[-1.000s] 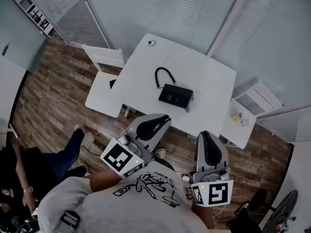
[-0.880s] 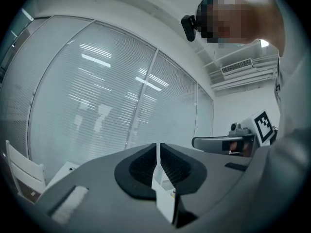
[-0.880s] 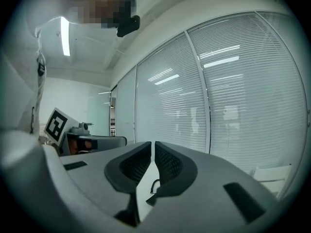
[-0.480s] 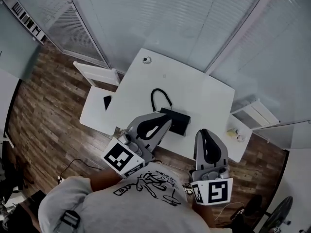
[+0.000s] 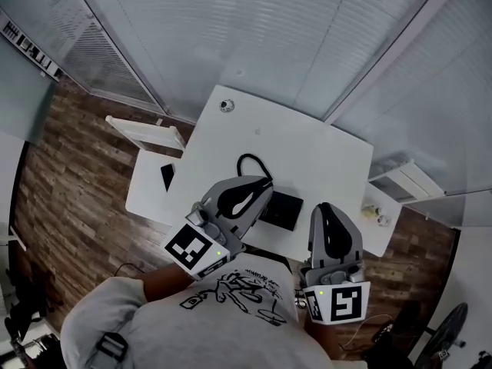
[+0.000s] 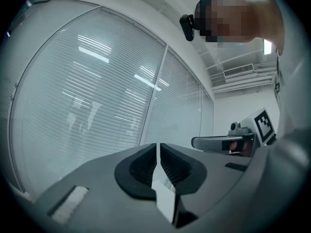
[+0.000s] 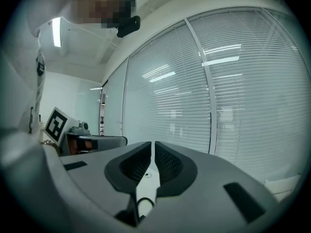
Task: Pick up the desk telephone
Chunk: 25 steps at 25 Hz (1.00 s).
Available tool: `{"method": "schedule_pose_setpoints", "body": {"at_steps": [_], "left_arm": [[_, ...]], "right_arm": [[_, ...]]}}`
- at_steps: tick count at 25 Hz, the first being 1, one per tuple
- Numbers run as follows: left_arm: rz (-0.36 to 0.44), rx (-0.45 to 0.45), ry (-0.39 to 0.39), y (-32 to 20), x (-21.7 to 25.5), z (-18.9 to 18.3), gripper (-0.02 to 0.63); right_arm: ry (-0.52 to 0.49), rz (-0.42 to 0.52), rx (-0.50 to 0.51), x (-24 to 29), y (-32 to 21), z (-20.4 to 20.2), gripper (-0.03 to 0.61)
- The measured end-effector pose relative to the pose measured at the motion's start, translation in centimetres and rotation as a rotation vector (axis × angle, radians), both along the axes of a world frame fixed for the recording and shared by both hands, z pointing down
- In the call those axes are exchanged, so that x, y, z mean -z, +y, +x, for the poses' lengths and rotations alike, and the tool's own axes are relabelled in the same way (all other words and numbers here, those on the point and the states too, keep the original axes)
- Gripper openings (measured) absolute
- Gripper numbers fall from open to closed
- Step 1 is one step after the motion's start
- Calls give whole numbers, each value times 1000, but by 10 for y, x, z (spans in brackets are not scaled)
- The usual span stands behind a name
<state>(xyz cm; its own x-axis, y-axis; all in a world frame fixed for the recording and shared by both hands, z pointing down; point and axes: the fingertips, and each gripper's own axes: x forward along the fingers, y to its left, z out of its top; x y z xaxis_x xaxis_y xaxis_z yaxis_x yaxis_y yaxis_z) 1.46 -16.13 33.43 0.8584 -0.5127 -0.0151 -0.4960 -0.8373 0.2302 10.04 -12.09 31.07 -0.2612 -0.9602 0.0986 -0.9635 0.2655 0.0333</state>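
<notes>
Reaching forward from a white printed T-shirt (image 5: pixel 223 325) at the bottom of the head view, the left gripper (image 5: pixel 263 184) and the right gripper (image 5: pixel 324 209) are both held out roughly level over the near edge of a white bench (image 5: pixel 315 152). Each gripper's own view shows its jaws clenched, with only a thin slit between the dark ribbed pads and nothing grasped. The left gripper's slit shows pale bench surface. The right gripper's slit shows bench and a short curve of dark cord. The black desk telephone (image 5: pixel 283 211) lies flat on the near half of the bench, between the two grippers in the head view. The left gripper's tip overlaps its left end from above, and the right gripper's tip is just beside its right end; whether either touches it cannot be told. The coiled cord (image 5: pixel 247 162) loops away from the telephone toward the bench's middle. At the far corner sits a small round thing (image 5: pixel 225 105). A white chair (image 5: pixel 144 194) to the left of the bench carries a dark flat thing (image 5: pixel 167 177), and another white chair (image 5: pixel 404 181) stands at the right. Around them is a wooden floor (image 5: pixel 69 198), and beyond are blinds (image 5: pixel 269 37) behind glass.
</notes>
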Motion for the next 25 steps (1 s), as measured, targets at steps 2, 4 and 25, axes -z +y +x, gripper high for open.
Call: {"method": "schedule_pose_setpoints", "body": {"at_steps": [2,4,25], "left_arm": [[0,-2,-2,-1,1,4,25],[3,0,-5,-2,2,8,25],[-165,-9,-79,-14,-80,30,49]], "right_arm": [[-3,-4,-5,-1,-1,5,21],[-9,-6,-6,-1,-1,11,21],[-110,-163,39,-74,-8,40,26]]}}
